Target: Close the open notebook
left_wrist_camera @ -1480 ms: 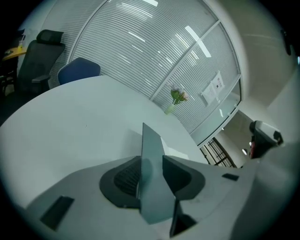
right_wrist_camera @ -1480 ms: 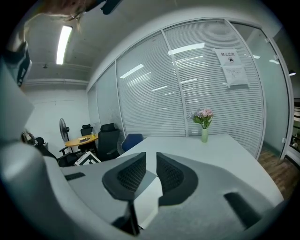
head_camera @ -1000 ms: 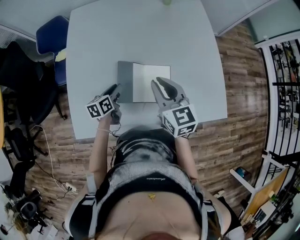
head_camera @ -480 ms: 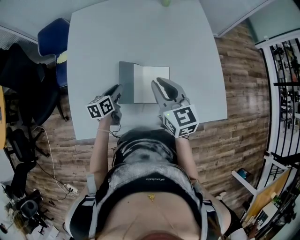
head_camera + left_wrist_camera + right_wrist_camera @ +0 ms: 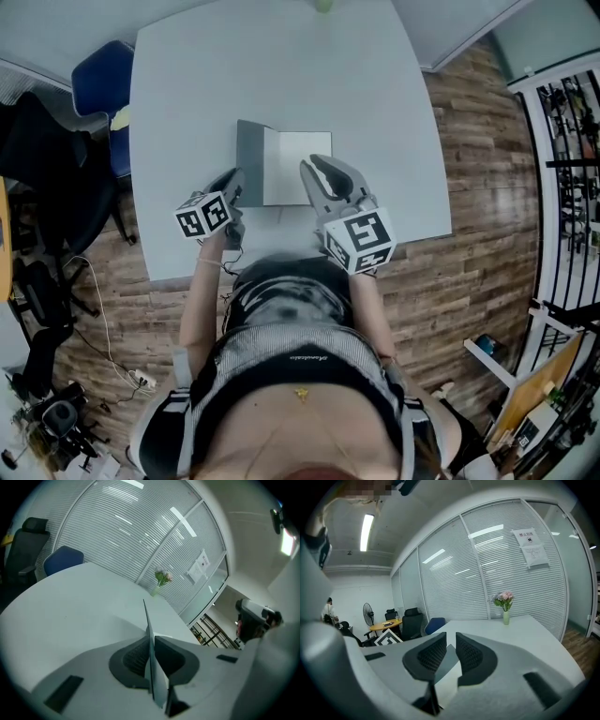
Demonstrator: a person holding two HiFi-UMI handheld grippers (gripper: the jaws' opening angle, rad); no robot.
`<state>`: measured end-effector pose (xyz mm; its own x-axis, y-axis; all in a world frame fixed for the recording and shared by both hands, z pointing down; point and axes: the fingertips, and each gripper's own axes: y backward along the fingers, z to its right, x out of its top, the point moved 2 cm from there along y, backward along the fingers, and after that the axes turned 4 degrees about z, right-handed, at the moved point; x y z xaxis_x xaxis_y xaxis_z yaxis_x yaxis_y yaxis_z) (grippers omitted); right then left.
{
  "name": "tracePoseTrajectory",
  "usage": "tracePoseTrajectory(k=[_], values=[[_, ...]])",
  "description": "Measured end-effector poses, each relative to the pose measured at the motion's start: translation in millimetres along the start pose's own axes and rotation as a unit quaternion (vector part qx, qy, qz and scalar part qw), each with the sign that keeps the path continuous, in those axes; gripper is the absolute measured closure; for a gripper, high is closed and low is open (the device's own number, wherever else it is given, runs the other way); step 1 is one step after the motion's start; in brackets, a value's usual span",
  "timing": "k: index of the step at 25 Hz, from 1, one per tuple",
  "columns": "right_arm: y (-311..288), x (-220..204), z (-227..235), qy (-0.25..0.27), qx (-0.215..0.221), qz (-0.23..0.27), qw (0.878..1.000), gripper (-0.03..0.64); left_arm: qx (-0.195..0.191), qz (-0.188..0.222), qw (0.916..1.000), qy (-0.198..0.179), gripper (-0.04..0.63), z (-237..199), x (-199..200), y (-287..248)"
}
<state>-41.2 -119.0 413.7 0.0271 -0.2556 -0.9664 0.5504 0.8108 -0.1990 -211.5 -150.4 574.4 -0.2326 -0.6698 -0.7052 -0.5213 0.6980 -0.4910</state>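
The notebook lies open on the grey table, with a grey left cover and a white right page. My left gripper is at the cover's near left edge. In the left gripper view the cover stands on edge between the closing jaws, and the pads press it. My right gripper hovers over the page's near right part. Its jaws stand slightly apart with nothing gripped; the notebook shows through the gap.
A blue chair and a black office chair stand left of the table. A small vase of flowers sits at the table's far edge before a glass wall with blinds. The table's near edge is just under my hands.
The grey cover strip looks slightly narrower as its edge lifts in my left gripper. The right gripper has stayed in place.
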Motion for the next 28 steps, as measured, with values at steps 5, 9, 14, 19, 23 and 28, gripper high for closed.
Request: tracePoseTrajectory(k=[5,9,14,19,23,28], values=[[5,-1,3,0.001,0.004,-0.001,1.000,0.555,-0.002,0.002,0.9999,-0.014,0.566,12,2,-1],[9,1,7,0.004,0.009,-0.001,1.000,0.555,-0.005,0.005,0.9998,-0.020,0.569,22,2,-2],[10,1,9,0.009,0.020,-0.004,1.000,0.555,-0.006,0.009,0.9997,-0.021,0.572,31,3,-5],[12,2,16,0.011,0.029,-0.004,1.000,0.555,-0.012,0.015,0.9996,-0.020,0.575,44,2,-7],[12,3,19,0.012,0.038,-0.004,0.999,0.555,-0.017,0.016,0.9995,-0.020,0.577,55,3,-10],[13,2,23,0.014,0.049,-0.006,0.999,0.555,-0.021,0.020,0.9994,-0.016,0.578,65,1,-14]])
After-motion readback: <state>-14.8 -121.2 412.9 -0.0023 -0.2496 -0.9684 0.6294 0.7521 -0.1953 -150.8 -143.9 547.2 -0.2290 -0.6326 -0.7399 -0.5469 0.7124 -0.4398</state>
